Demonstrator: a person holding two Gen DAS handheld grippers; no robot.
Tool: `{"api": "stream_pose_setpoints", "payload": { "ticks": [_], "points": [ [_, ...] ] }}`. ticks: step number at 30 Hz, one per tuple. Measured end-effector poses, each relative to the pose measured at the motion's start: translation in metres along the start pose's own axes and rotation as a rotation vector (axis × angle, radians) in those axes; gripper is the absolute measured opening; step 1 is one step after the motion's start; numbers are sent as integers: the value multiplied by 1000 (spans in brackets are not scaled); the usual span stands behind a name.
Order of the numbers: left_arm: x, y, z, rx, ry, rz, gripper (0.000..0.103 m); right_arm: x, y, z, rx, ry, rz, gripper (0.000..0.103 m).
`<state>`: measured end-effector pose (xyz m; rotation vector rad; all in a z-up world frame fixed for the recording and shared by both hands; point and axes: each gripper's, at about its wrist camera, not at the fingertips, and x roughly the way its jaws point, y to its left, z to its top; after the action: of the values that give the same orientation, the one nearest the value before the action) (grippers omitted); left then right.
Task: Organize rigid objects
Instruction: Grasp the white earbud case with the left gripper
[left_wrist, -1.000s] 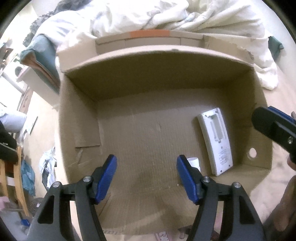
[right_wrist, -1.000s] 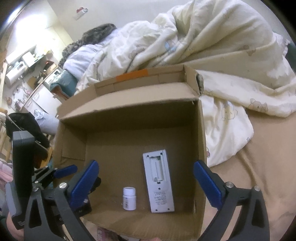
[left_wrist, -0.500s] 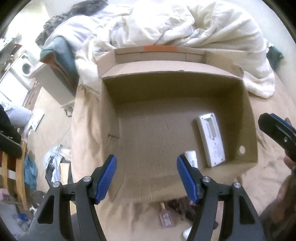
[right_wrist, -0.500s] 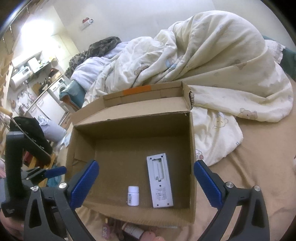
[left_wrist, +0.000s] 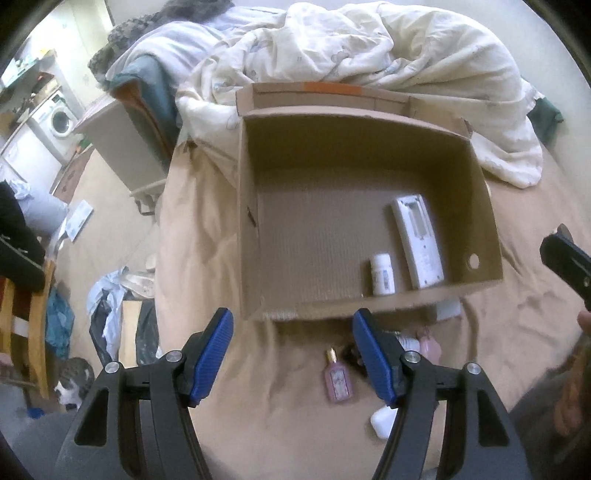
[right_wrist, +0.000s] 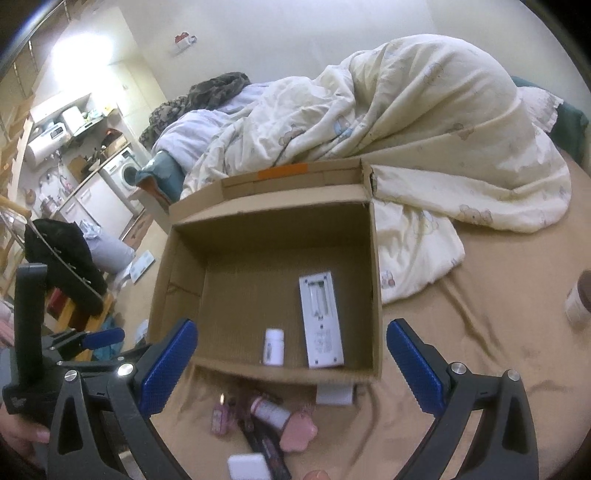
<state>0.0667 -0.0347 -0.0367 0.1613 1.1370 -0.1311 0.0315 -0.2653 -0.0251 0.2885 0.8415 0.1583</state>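
An open cardboard box (left_wrist: 251, 240) (right_wrist: 375, 280) stands on the tan bed sheet. Inside lie a white remote (left_wrist: 417, 240) (right_wrist: 320, 319), back side up, and a small white bottle (left_wrist: 382, 274) (right_wrist: 273, 347) standing upright. In front of the box lie a pink perfume bottle (left_wrist: 337, 378) (right_wrist: 219, 417), a white-and-pink tube (right_wrist: 269, 409), a pink paw-shaped item (right_wrist: 297, 432), a dark stick (right_wrist: 262, 445) and a white case (left_wrist: 382, 421) (right_wrist: 246, 466). My left gripper (left_wrist: 291, 358) is open and empty above the sheet before the box. My right gripper (right_wrist: 291, 367) is open and empty over the box's near wall.
A rumpled cream duvet (right_wrist: 388, 122) lies behind and right of the box. A brown-lidded jar (right_wrist: 578, 301) stands on the sheet at far right. The bed's left edge drops to a cluttered floor with bags (left_wrist: 110, 314) and a wooden chair (left_wrist: 26, 325).
Both grippers have pulled back and up from the box. The box looks smaller and the loose items on the sheet in front of it have come into view. Both stay open.
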Motion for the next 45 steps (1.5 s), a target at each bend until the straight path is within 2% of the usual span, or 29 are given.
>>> {"api": "stream_pose_setpoints", "payload": {
  "ticks": [7, 13, 16, 20, 24, 27, 31, 43, 45],
  "points": [
    [2, -3, -22, -19, 12, -23, 64, -8, -9, -21, 39, 35, -22, 103],
    [20, -4, -42, -62, 77, -47, 64, -11, -24, -32, 103, 68, -30, 103],
    [30, -11, -53, -80, 129, -73, 64, -13, -28, -34, 114, 70, -36, 103],
    [44, -33, -71, -48, 205, -94, 64, -9, -31, -34, 132, 72, -40, 103],
    [67, -54, -97, -137, 337, -144, 64, -1, -32, -34, 128, 98, -49, 103],
    [82, -69, -111, -187, 392, -177, 64, 1, -31, -34, 124, 101, -45, 103],
    [99, -78, -122, -255, 427, -173, 64, 1, -30, -34, 118, 95, -42, 103],
    [109, -110, -117, -205, 439, -53, 64, 6, -21, -31, 76, 104, -13, 103],
    [108, -113, -117, -195, 428, -44, 59, 5, -18, -31, 60, 101, -14, 103]
  ]
}}
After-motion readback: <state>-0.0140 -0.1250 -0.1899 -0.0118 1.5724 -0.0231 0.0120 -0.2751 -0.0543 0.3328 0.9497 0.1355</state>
